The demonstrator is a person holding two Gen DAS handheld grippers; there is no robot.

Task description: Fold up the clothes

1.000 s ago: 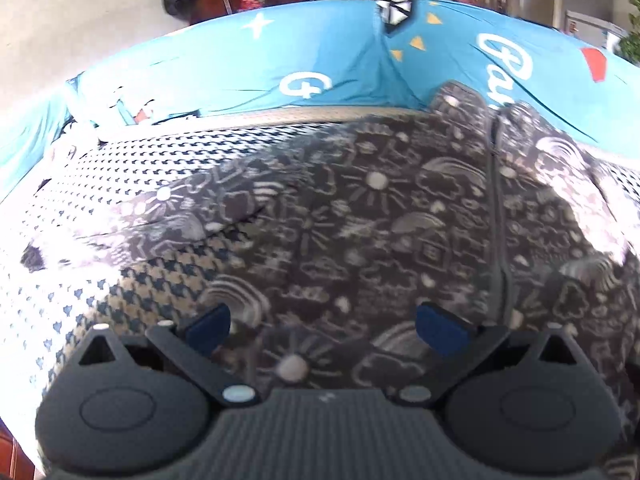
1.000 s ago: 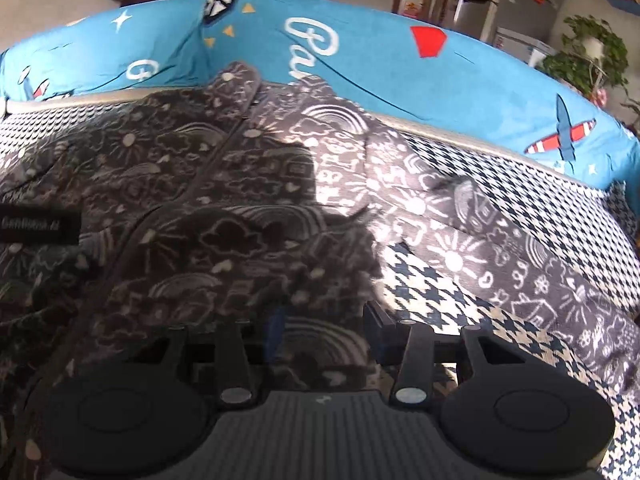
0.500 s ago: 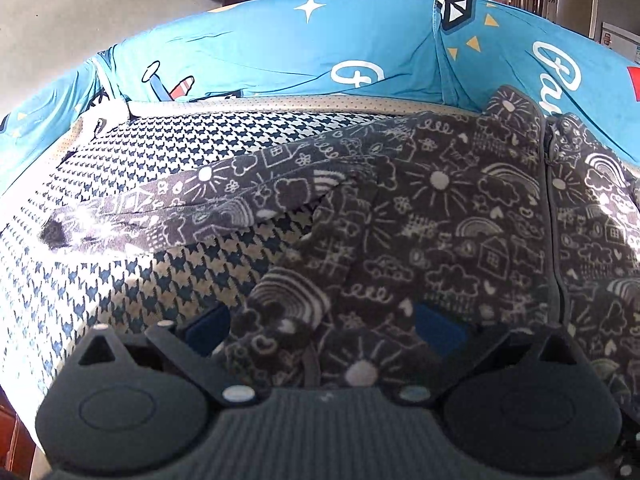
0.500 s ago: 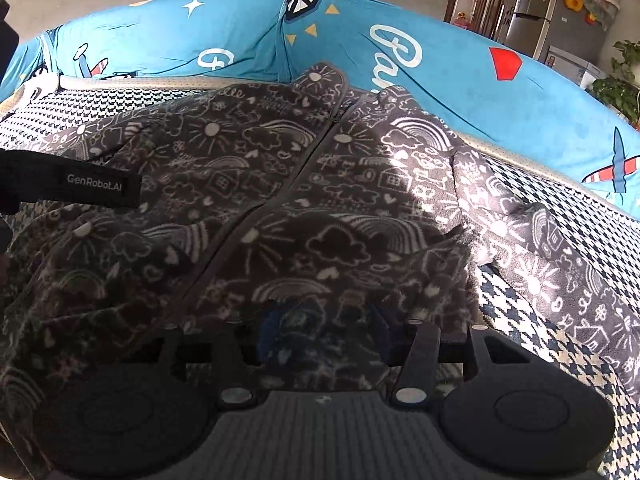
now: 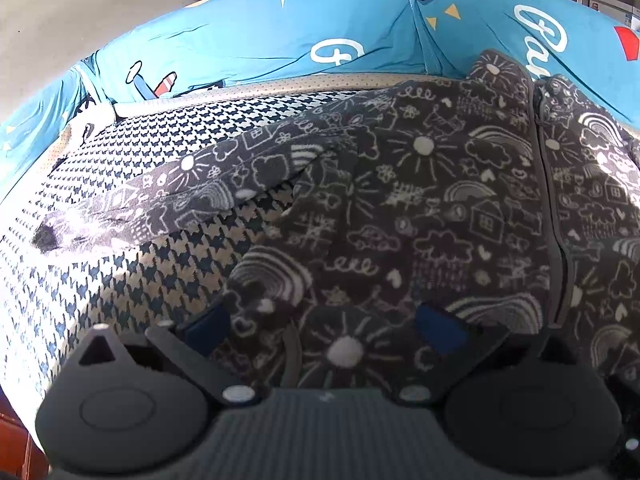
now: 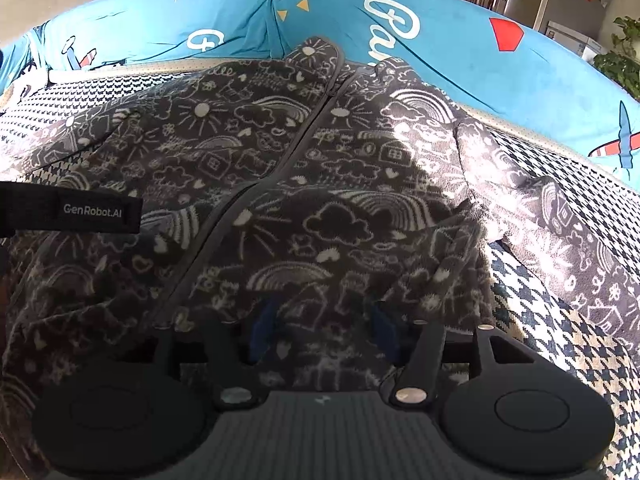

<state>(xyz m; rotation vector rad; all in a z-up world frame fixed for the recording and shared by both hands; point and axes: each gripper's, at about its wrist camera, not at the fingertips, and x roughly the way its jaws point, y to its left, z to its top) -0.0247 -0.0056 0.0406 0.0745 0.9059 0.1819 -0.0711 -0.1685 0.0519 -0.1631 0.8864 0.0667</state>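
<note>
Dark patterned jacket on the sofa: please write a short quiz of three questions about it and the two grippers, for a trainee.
1. True or false: the jacket has already been folded into a neat square.
2. What pattern has the seat cover under the jacket? A) stripes B) houndstooth C) plain
3. Fill in: in the left wrist view, one sleeve lies stretched toward the picture's ____ side.

Key
1. False: it lies spread, zip front up, both sleeves out.
2. B.
3. Left.

Note for the trainee: the right gripper is opening with jacket fabric between its fingers; the left gripper stands open over the hem.
</note>
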